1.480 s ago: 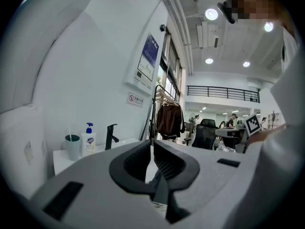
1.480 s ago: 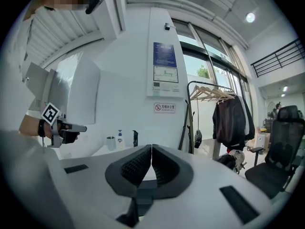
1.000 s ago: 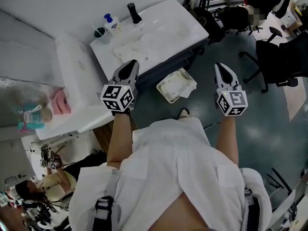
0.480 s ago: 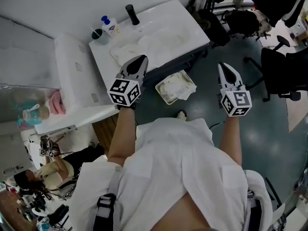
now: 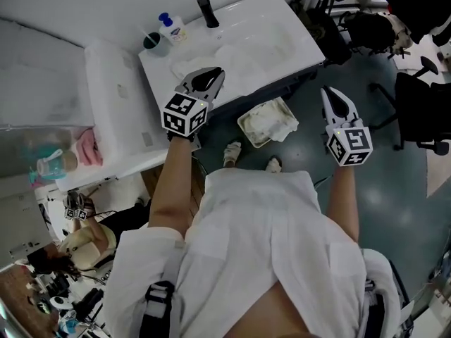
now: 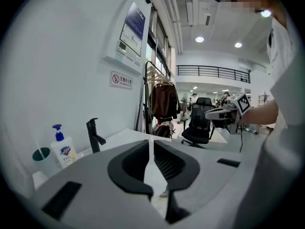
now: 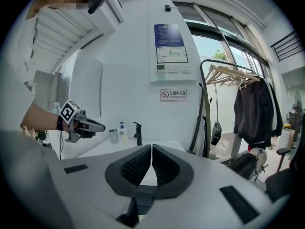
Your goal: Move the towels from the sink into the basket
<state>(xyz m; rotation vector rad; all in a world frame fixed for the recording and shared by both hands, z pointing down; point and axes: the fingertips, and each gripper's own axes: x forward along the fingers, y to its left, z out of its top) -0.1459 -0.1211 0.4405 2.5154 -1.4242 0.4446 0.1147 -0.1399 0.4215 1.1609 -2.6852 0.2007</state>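
Head view: left tool (image 5: 215,74) is over the front edge of the white sink (image 5: 299,39), jaws together, nothing in them. White towels (image 5: 201,63) lie crumpled in the sink basin, just beyond its tips. Right tool (image 5: 328,92) is held above the floor, well apart from the sink, jaws together, empty. Basket (image 5: 244,126) sits on the floor between the 2 tools, below the sink front, with 1 white towel (image 5: 273,117) in it, draped over the rim. Black faucet (image 5: 206,10), soap bottle (image 5: 173,28) and cup (image 5: 153,42) stand at the sink's back edge.

Left gripper view: left tool (image 6: 151,142) jaws closed on each other, nothing between. Faucet (image 6: 94,135) and soap bottle (image 6: 62,148) are beyond on the left, right tool (image 6: 223,112) on the right.

Right gripper view: right tool (image 7: 151,148) jaws closed, empty. Left tool (image 7: 88,125) shows at left, faucet (image 7: 138,133) behind.
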